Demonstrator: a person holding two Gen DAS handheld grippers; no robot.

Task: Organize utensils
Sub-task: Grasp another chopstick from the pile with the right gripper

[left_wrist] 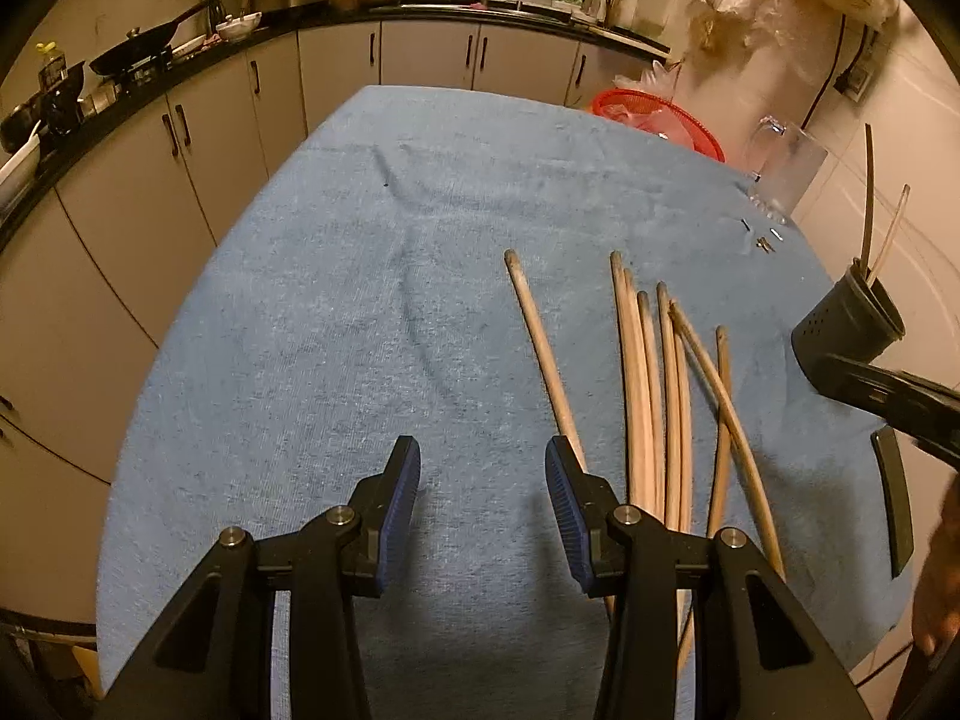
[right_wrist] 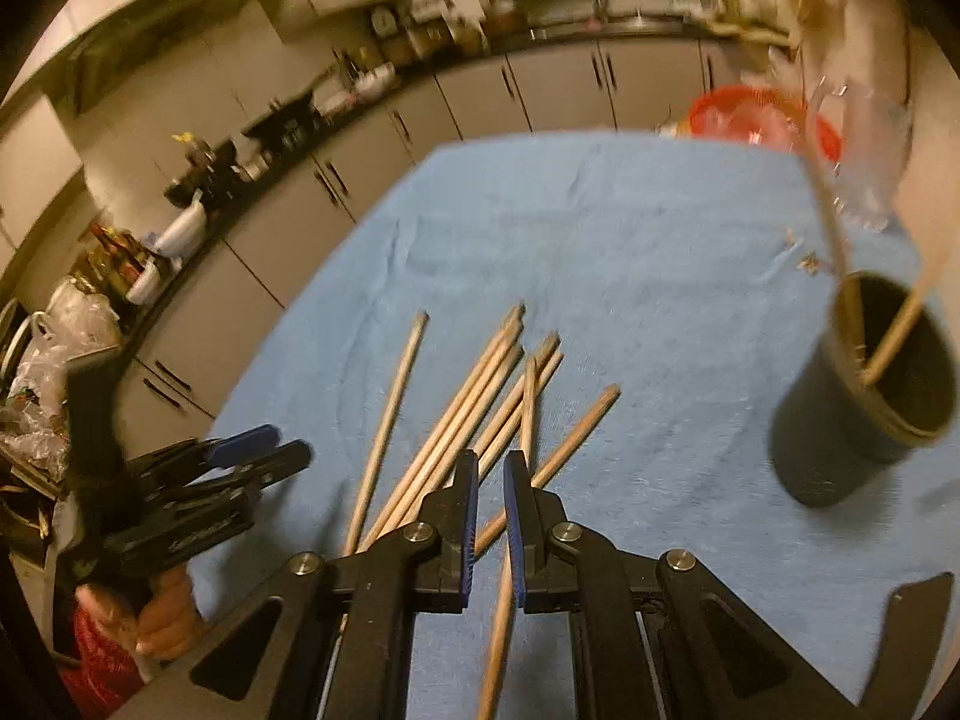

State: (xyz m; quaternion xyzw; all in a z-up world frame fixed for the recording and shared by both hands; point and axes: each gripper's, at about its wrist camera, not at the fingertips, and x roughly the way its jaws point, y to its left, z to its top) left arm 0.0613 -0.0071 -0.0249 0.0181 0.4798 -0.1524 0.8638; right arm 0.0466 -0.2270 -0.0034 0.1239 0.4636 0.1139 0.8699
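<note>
Our left gripper [left_wrist: 480, 468] hangs released, its ribbed blue pads [left_wrist: 401, 504] spread wide over bare cloth, with nothing between them. Just to its right lie the wooden chopsticks [left_wrist: 642, 396], slim round sticks, pale and smooth with darker tips, loosely fanned, one thin one crossing the others at a slant.

Our right gripper [right_wrist: 491, 480] has its jaws nearly closed over the same pile; one chopstick [right_wrist: 528, 414] runs through the narrow gap, but the view is blurred and we cannot tell whether it is pinched or merely lying beneath.

The sticks rest on a blue towel [left_wrist: 360, 300], nubby and slightly wrinkled, covering the table. Farther right stands a dark cylindrical holder [right_wrist: 864, 396], matte and perforated low on its side, holding two thin sticks [right_wrist: 894, 330] that lean against its rim.
</note>
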